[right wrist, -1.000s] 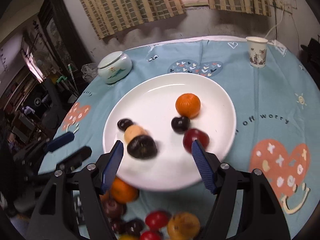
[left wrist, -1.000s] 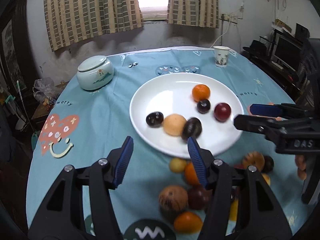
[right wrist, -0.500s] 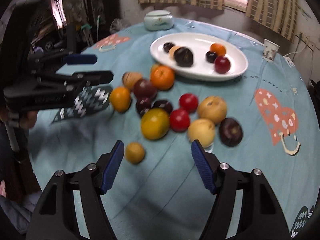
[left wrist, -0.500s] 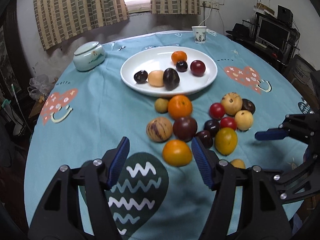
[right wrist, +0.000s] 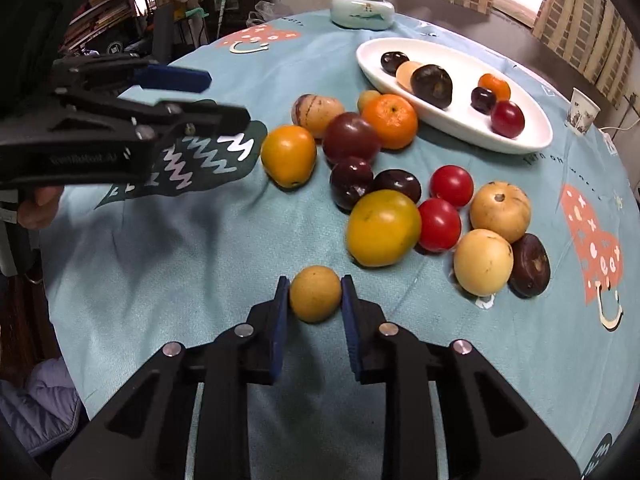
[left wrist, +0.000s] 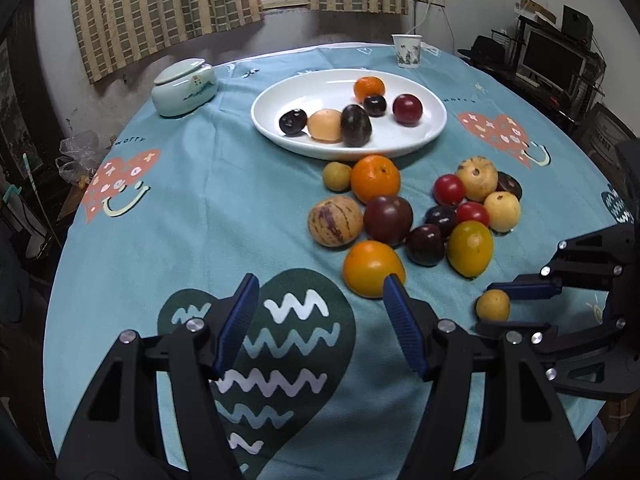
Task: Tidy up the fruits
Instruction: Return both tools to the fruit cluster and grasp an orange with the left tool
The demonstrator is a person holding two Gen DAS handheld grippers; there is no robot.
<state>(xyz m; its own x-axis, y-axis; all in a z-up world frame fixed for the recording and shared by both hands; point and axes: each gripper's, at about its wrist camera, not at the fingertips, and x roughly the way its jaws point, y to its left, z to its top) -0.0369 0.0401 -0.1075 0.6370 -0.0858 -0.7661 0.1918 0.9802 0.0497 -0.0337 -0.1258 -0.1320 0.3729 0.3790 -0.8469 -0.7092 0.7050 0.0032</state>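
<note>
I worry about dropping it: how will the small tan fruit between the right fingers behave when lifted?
The small tan fruit looks round and smooth, so it may slip or roll if released. It seems firm and light. The right gripper holds it at mid-height, likely a steady hold.

Fruit on the bench point(left wrist: 168, 216) — some in the plate point(left wrist: 434, 126), most loose before it.

The plate sits toward the far side, with a lidded jar point(left wrist: 185, 87) to its left and a cup point(left wrist: 407, 50) behind it to the right. A cluster of loose fruit point(left wrist: 416, 220) lies just before the plate; nearest of all, apart from the cluster, one small round fruit point(right wrist: 315, 294) rests between the right tongs point(right wrist: 314, 300) — the left tongs point(left wrist: 318, 328) are over the cloth to the cluster's left.
</note>
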